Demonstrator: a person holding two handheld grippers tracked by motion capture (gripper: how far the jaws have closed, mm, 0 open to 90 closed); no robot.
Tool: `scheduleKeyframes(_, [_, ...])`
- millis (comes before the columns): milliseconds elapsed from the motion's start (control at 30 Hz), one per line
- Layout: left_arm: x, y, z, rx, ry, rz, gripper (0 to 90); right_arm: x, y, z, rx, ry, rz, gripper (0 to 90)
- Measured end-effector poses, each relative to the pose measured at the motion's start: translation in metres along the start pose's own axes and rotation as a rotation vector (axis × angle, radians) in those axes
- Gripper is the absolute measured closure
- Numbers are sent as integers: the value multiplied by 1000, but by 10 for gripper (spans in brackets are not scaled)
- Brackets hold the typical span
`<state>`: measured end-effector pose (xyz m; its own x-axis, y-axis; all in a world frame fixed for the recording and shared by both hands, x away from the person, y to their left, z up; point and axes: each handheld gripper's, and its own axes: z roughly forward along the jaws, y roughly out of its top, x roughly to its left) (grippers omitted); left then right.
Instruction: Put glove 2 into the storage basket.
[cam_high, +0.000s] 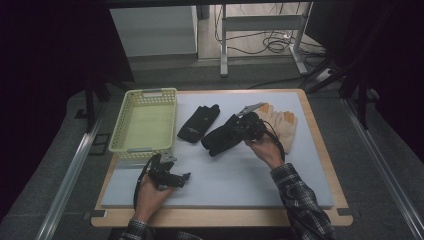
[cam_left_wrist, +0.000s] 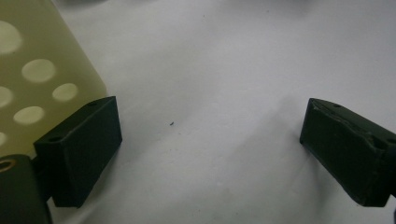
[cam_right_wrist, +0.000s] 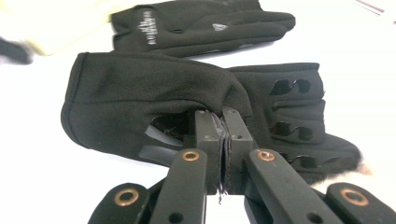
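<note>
The right gripper (cam_right_wrist: 223, 116) has its jaws pressed together on a fold of the nearer black glove (cam_right_wrist: 154, 100), lifting the fabric so part of the glove hides the jaw tips. In the high view this glove (cam_high: 222, 137) lies mid-table, and the gripper covers its far end. A 2nd black glove (cam_high: 198, 123) lies just beside it, toward the yellow basket (cam_high: 131, 105). A pair of pale gloves (cam_high: 282, 122) sits partly hidden behind the right hand (cam_high: 264, 148). The left gripper (cam_left_wrist: 210, 140) rests with jaws wide apart over bare table (cam_left_wrist: 224, 60), close to the basket's perforated wall (cam_left_wrist: 32, 84).
</note>
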<state>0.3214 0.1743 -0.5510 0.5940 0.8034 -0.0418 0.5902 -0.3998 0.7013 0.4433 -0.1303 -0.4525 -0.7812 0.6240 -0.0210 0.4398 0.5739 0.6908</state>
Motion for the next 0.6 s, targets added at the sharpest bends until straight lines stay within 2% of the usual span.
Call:
scheduleKeyframes(67, [0,0,0,3,0,3,57,7,0,-14,6,23,-32,866])
scheduleKeyframes(100, [0,0,0,2,1,3,57,7,0,-14,6,23,-32,866])
scheduleKeyframes(167, [0,0,0,2,0,5,57,11,-1,-20,22,55,-52,861])
scheduleKeyframes(233, [0,0,0,2,1,4,57,14,-3,-16,26,63,-55,845])
scheduleKeyframes(267, [0,0,0,3,1,5,57,14,-5,-11,31,76,-57,806])
scheduleKeyframes(300, [0,0,0,2,0,4,56,16,-7,-5,35,67,-53,722])
scheduleKeyframes(400, [0,0,0,2,1,1,57,18,-10,0,30,60,-41,677])
scheduleKeyframes(433, [0,0,0,2,1,4,57,20,-16,2,18,54,-10,631])
scheduleKeyframes(500, [0,0,0,2,1,2,57,21,-18,2,15,51,0,618])
scheduleKeyframes(533, [0,0,0,2,0,1,56,30,-27,2,14,74,22,614])
scheduleKeyframes(600, [0,0,0,1,1,3,57,40,-34,3,18,98,11,627])
